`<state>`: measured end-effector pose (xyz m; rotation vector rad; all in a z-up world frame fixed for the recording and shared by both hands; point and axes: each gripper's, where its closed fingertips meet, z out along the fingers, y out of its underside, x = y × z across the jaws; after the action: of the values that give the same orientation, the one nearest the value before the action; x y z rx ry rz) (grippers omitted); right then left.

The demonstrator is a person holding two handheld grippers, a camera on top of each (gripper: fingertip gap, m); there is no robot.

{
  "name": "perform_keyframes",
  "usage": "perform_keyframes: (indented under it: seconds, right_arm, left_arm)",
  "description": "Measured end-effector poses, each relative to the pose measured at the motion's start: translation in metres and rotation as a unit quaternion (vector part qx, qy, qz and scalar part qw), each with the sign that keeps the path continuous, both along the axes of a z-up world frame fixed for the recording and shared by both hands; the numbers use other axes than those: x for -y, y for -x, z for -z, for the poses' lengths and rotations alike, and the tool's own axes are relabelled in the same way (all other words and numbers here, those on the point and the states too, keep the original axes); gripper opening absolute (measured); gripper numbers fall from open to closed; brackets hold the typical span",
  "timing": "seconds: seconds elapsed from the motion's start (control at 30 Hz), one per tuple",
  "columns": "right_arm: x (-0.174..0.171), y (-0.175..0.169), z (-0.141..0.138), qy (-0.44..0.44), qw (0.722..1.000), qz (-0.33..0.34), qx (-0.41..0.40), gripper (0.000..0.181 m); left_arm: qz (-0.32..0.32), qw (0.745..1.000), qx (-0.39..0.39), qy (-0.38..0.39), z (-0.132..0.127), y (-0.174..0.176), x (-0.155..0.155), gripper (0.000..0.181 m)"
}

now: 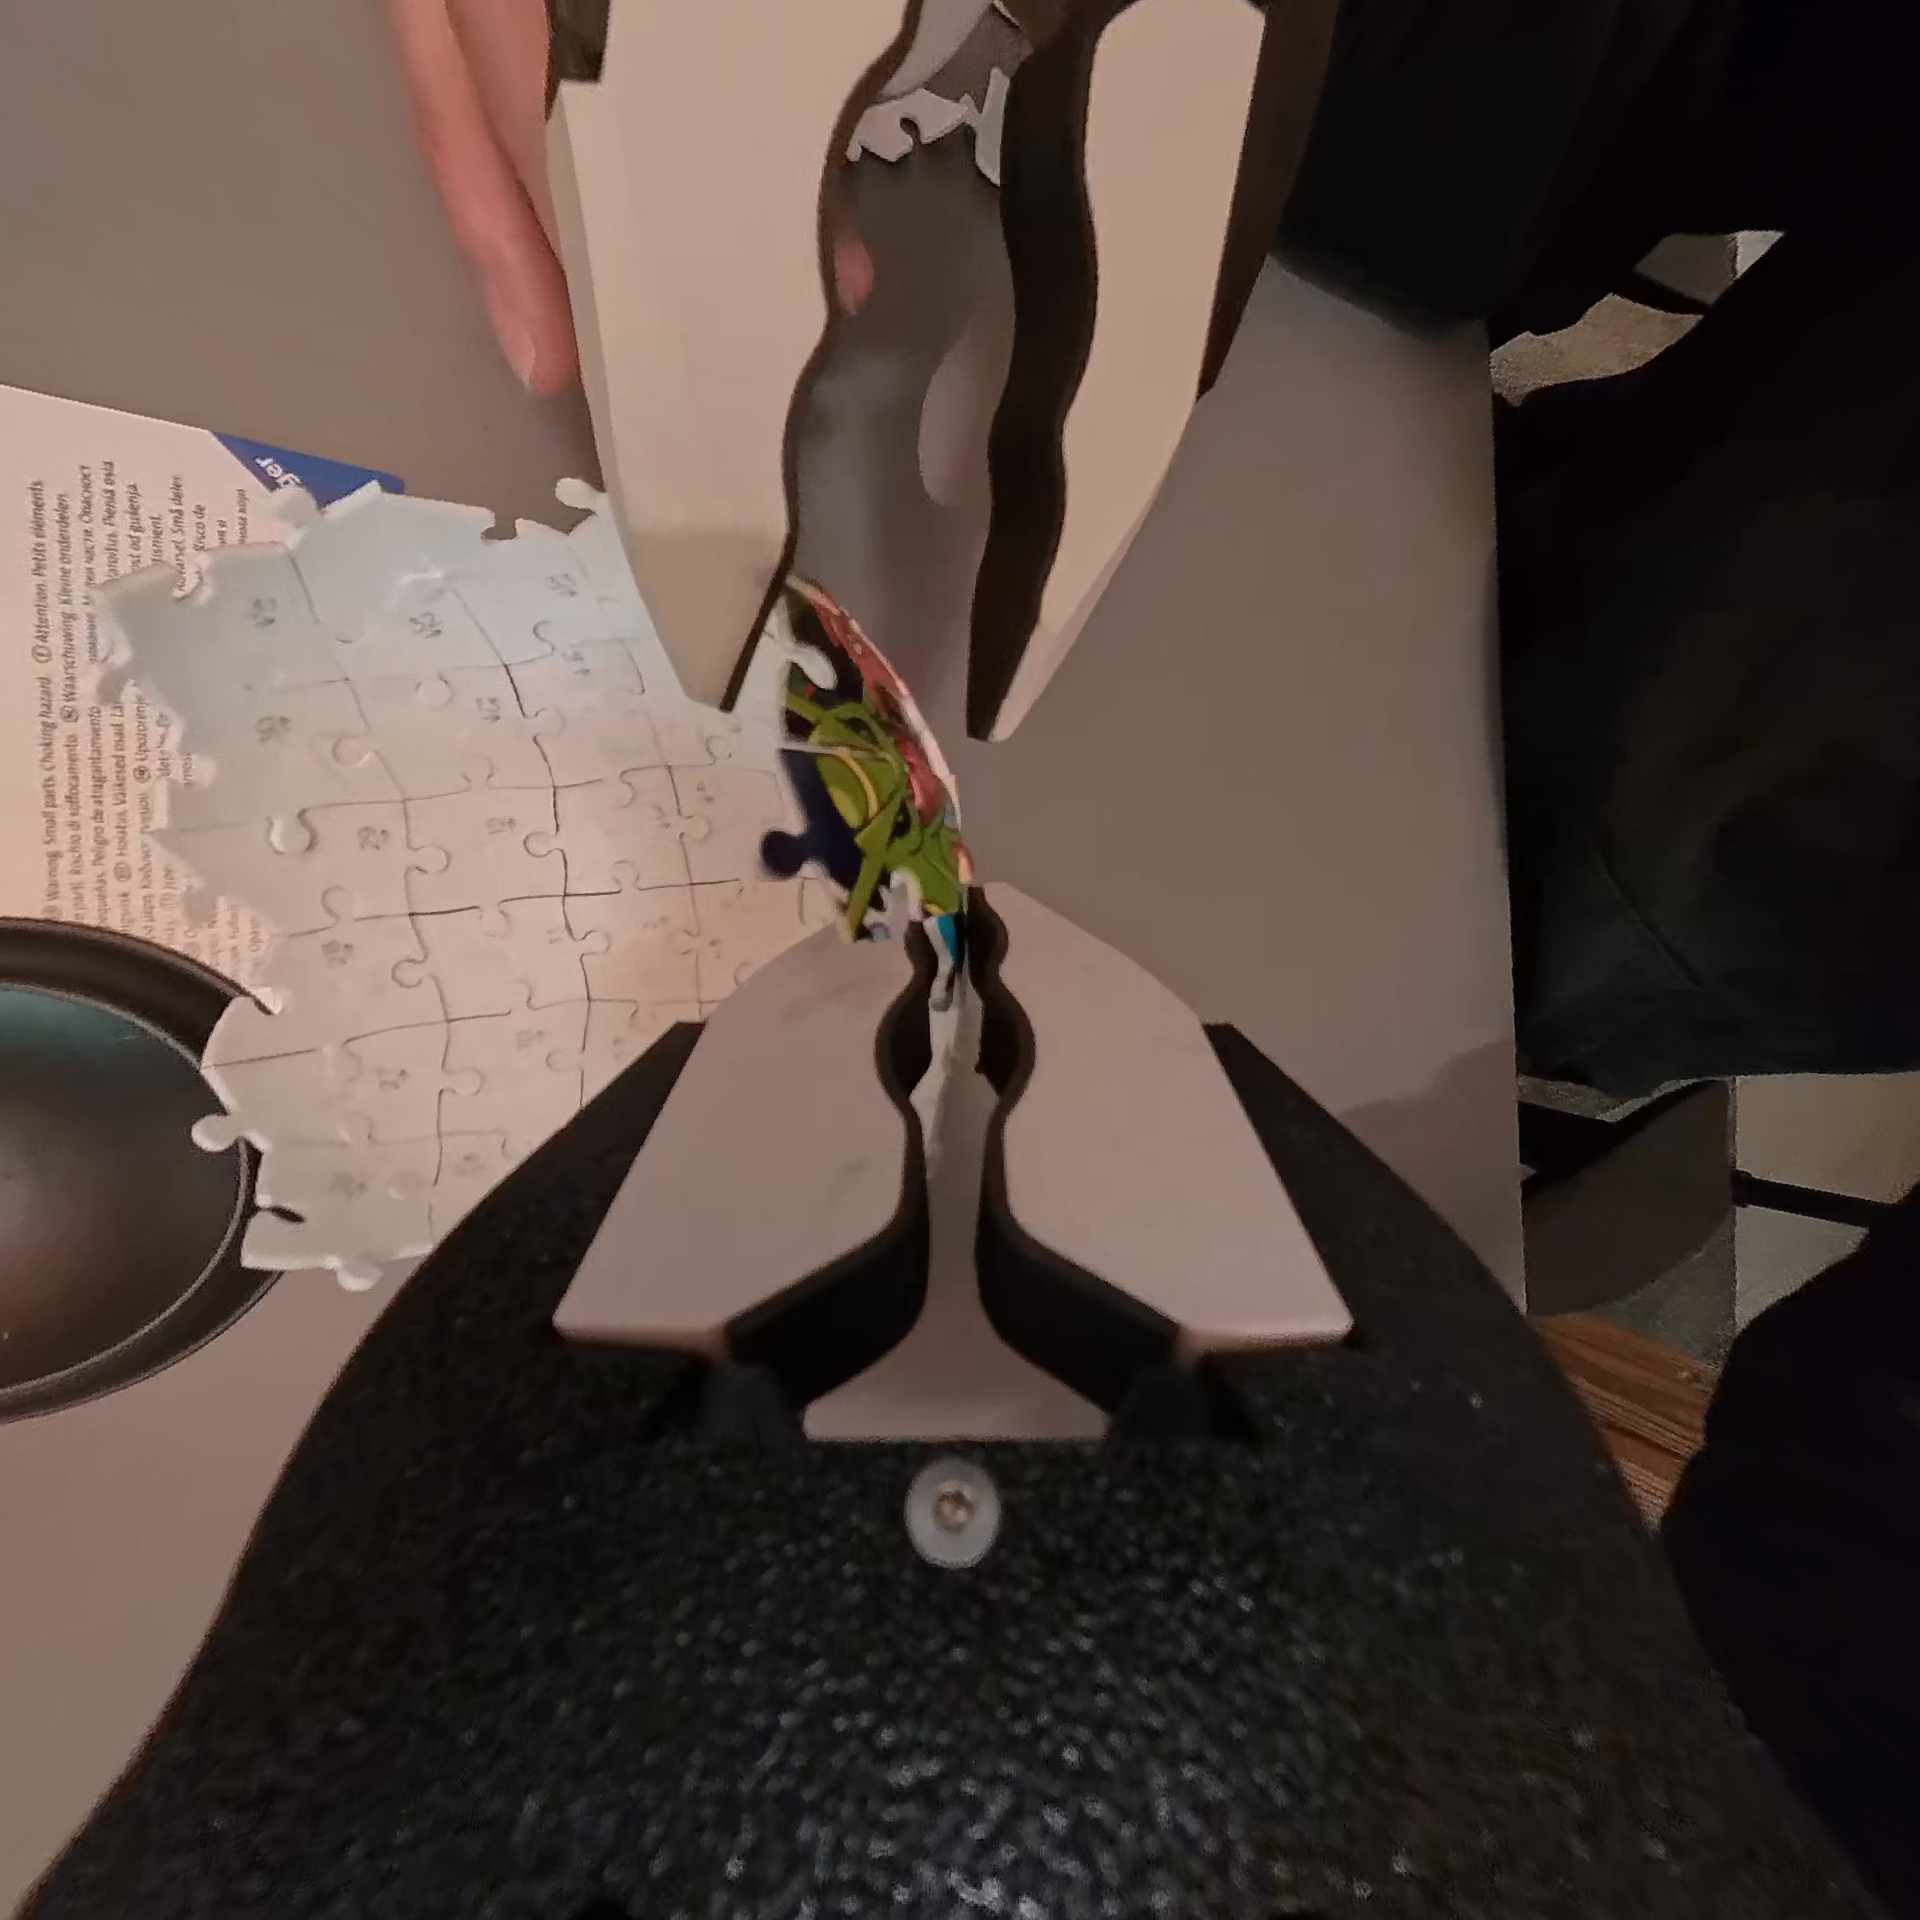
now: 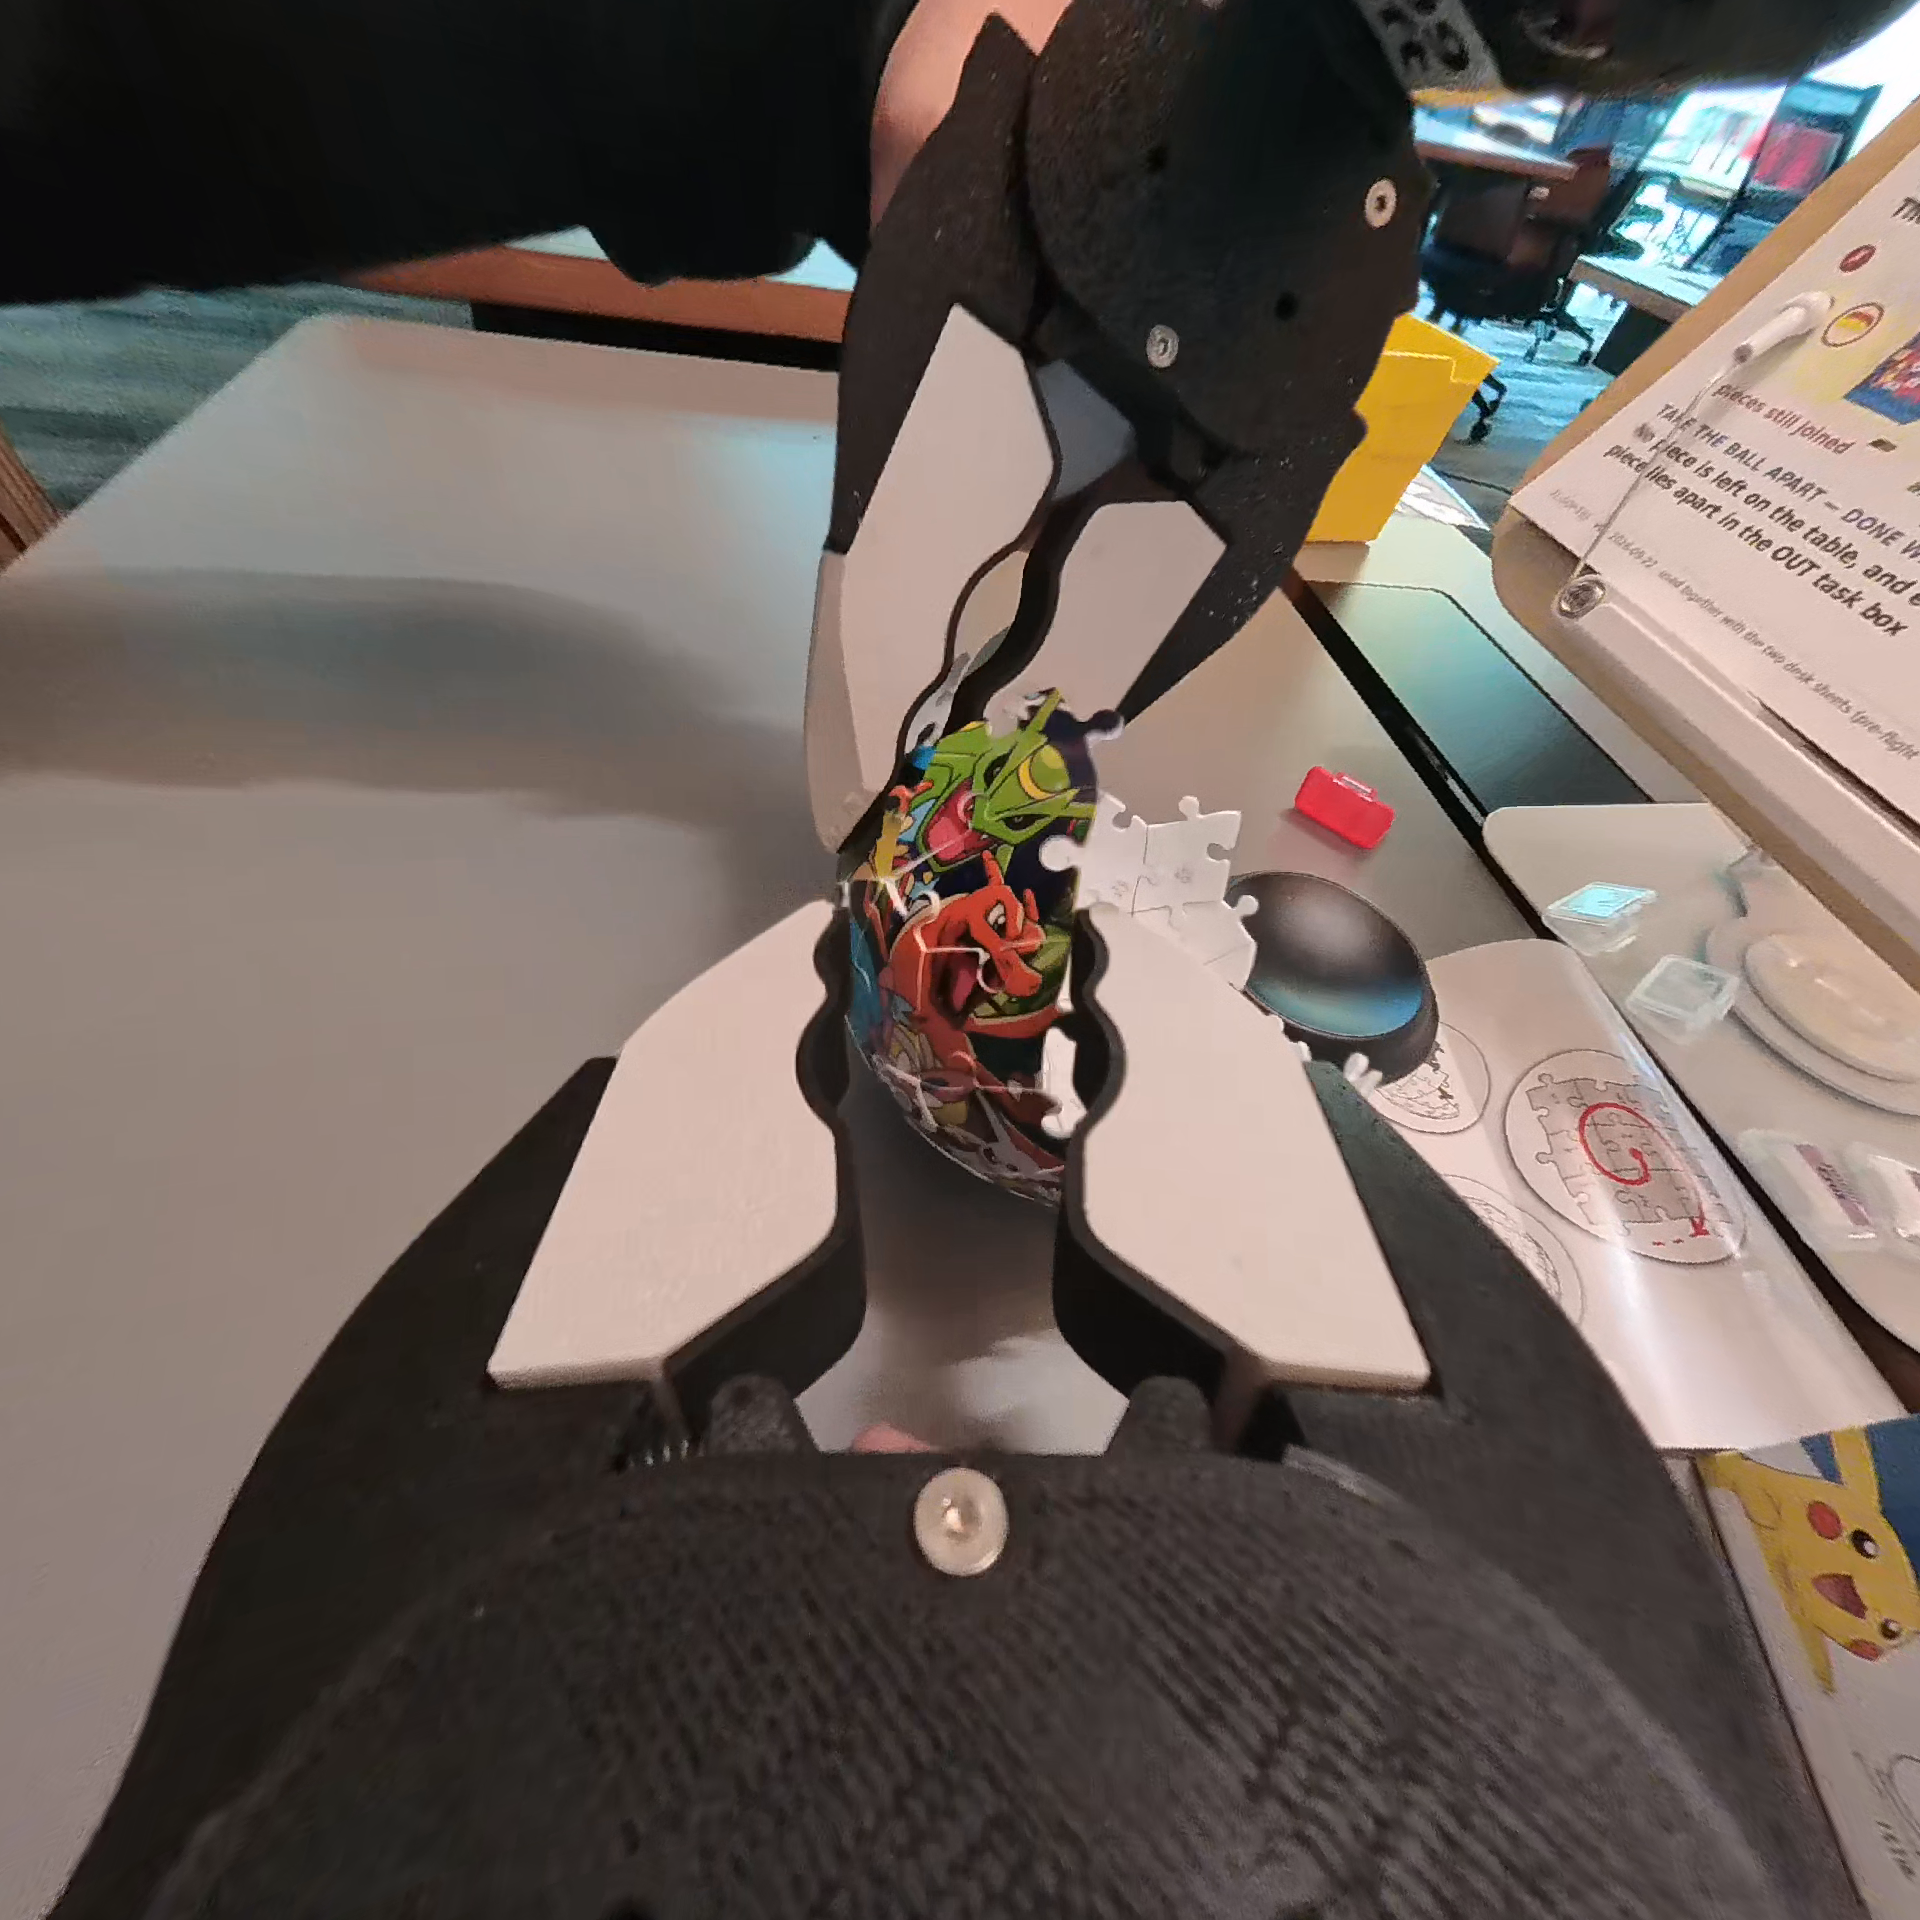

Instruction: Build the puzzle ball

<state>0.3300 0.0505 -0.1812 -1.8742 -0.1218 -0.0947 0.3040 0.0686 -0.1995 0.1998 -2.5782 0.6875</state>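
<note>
The part-built puzzle ball is a curved shell held above the table. Its white numbered inside (image 1: 499,831) faces left in the left wrist view. Its coloured cartoon outside (image 2: 966,977) faces the right wrist camera. My left gripper (image 1: 961,904) is shut on the shell's thin rim. In the right wrist view it (image 2: 977,769) comes down from above onto the top edge. My right gripper (image 2: 961,925) straddles the coloured wall with both fingertips touching it. In the left wrist view it (image 1: 857,712) reaches in from the top.
A black round stand (image 2: 1340,966) sits just right of the shell, also low left (image 1: 83,1143). A printed leaflet (image 1: 104,623), a red block (image 2: 1343,805), a diagram sheet (image 2: 1621,1164), clear small boxes (image 2: 1600,904) and a propped card (image 2: 1766,468) lie right. The table edge (image 1: 1507,727) is near. My left and right fingertips are right by each other.
</note>
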Motion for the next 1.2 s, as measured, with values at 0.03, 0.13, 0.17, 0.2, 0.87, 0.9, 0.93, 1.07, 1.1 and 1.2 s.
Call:
perform_keyframes:
  seconds: [0.03, 0.13, 0.17, 0.2, 0.87, 0.9, 0.93, 1.07, 1.1, 1.2]
  right_arm:
    - [0.000, -0.002, 0.002, 0.005, 1.000, 0.006, 0.003, 0.040]
    - [-0.002, -0.008, 0.000, -0.005, 1.000, 0.023, 0.004, 0.038]
    - [-0.003, -0.008, -0.001, -0.007, 1.000, 0.026, -0.002, 0.038]
    - [-0.004, -0.009, -0.001, -0.010, 1.000, 0.029, -0.007, 0.038]
    - [-0.002, -0.027, -0.007, -0.047, 0.994, 0.081, -0.056, 0.036]
    - [-0.002, -0.028, -0.007, -0.046, 0.994, 0.084, -0.055, 0.036]
    - [-0.002, -0.028, -0.007, -0.046, 0.994, 0.086, -0.055, 0.036]
    - [-0.001, -0.032, -0.008, -0.047, 0.993, 0.097, -0.047, 0.036]
    - [-0.001, -0.033, -0.009, -0.048, 0.993, 0.102, -0.046, 0.036]
    - [-0.001, -0.035, -0.011, -0.054, 0.991, 0.113, -0.041, 0.036]
  left_arm:
    - [0.000, 1.000, 0.000, 0.002, 0.000, -0.001, 0.000, 0.003]
    - [-0.003, 1.000, -0.011, 0.005, -0.002, -0.002, -0.001, 0.003]
    - [-0.004, 1.000, -0.017, 0.005, -0.002, -0.002, -0.002, 0.003]
    - [-0.004, 1.000, -0.022, 0.006, -0.002, -0.003, -0.002, 0.003]
    - [-0.024, 0.999, -0.022, 0.016, -0.009, -0.019, 0.004, 0.015]
    - [-0.027, 0.999, -0.018, 0.012, -0.009, -0.020, 0.005, 0.016]
    - [-0.029, 0.999, -0.014, 0.008, -0.008, -0.021, 0.005, 0.016]
    - [-0.049, 0.999, -0.014, 0.002, -0.010, -0.024, 0.007, 0.014]
    - [-0.054, 0.998, -0.015, 0.000, -0.010, -0.025, 0.007, 0.012]
    - [-0.056, 0.998, -0.010, -0.004, -0.009, -0.027, 0.006, 0.004]
